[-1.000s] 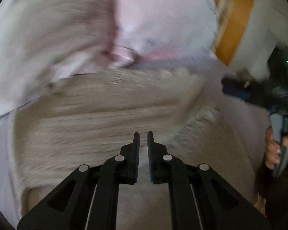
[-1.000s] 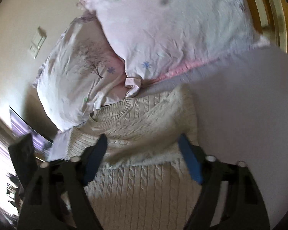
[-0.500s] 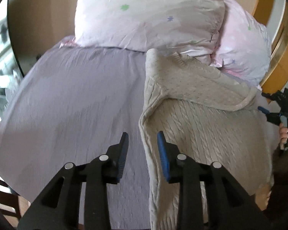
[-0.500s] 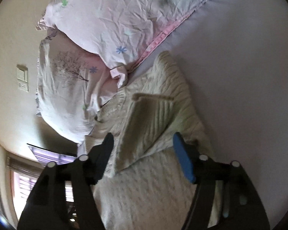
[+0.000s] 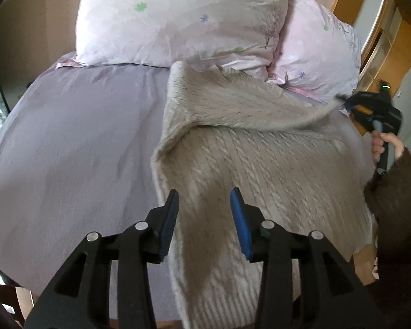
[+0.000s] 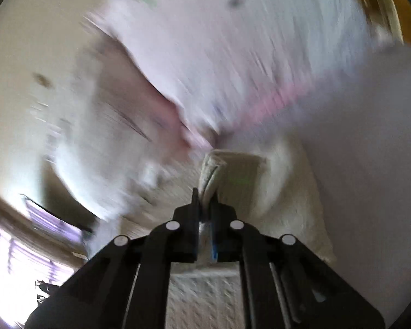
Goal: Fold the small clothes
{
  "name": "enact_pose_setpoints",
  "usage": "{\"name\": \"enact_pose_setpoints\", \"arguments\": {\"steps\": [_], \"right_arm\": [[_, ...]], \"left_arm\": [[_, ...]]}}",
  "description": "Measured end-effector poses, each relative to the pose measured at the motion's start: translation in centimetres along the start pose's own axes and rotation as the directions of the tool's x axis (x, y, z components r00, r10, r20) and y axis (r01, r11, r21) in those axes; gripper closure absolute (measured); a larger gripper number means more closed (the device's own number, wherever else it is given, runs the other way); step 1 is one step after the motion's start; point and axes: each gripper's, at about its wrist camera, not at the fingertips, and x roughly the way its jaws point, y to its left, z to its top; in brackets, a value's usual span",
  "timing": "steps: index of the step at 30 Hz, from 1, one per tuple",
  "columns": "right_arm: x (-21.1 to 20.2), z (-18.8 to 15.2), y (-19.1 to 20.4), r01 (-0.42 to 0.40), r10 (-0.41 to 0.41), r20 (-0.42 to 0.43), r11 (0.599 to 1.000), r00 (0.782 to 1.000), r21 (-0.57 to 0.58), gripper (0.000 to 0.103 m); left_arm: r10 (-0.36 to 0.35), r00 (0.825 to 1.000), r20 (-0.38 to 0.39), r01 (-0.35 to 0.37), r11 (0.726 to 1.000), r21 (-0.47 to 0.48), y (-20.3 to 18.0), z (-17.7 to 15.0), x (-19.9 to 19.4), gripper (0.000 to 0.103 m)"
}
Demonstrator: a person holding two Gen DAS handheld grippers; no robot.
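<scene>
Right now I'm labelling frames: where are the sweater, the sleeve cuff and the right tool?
sweater (image 5: 274,170), left wrist view, cable-knit body.
sleeve cuff (image 6: 213,170), right wrist view, ribbed end.
right tool (image 6: 204,201), right wrist view, between fingertips.

**Soft daylight on the left, heavy smear on the right**

Daylight is lighting the left wrist view evenly; the left gripper (image 5: 204,219) is casting a shadow on the sweater (image 5: 260,164). The right wrist view is smearing with motion blur, a window (image 6: 11,268) glaring white. Fisheye edges are bending and darkening.
</scene>
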Motion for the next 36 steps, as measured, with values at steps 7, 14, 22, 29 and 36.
{"name": "enact_pose_setpoints", "arguments": {"steps": [7,14,22,29,36], "right_arm": [[-3.8,-4.5,-7.0,0.209,-0.195,-0.14,0.974,0.971,0.091,0.055],[-13.5,-13.9,-10.5,0.118,-0.108,-0.249,0.993,0.962,0.026,0.05],[-15.4,-21.5,-10.2,-0.047,0.053,-0.373,0.999,0.926,0.024,0.076],[-12.7,-24.5,-10.0,-0.133,0.143,-0.482,0.99,0.865,0.054,0.095],[-15.1,-20.9,-7.7,-0.292,0.291,-0.364,0.955,0.885,0.056,0.096]], "left_arm": [[-0.083,0.996,-0.043,0.08,0.995,-0.062,1.7,-2.7,-0.8,0.061],[-0.175,0.977,-0.119,0.167,0.983,-0.081,1.9,-6.5,-1.4,0.054],[-0.146,0.978,-0.148,0.138,0.988,-0.066,0.5,-8.6,-1.8,0.054],[-0.127,0.976,-0.178,0.112,0.989,-0.092,0.3,-9.1,-1.4,0.095],[-0.212,0.972,-0.102,0.195,0.968,-0.157,1.5,-7.7,-2.7,0.102]]}}
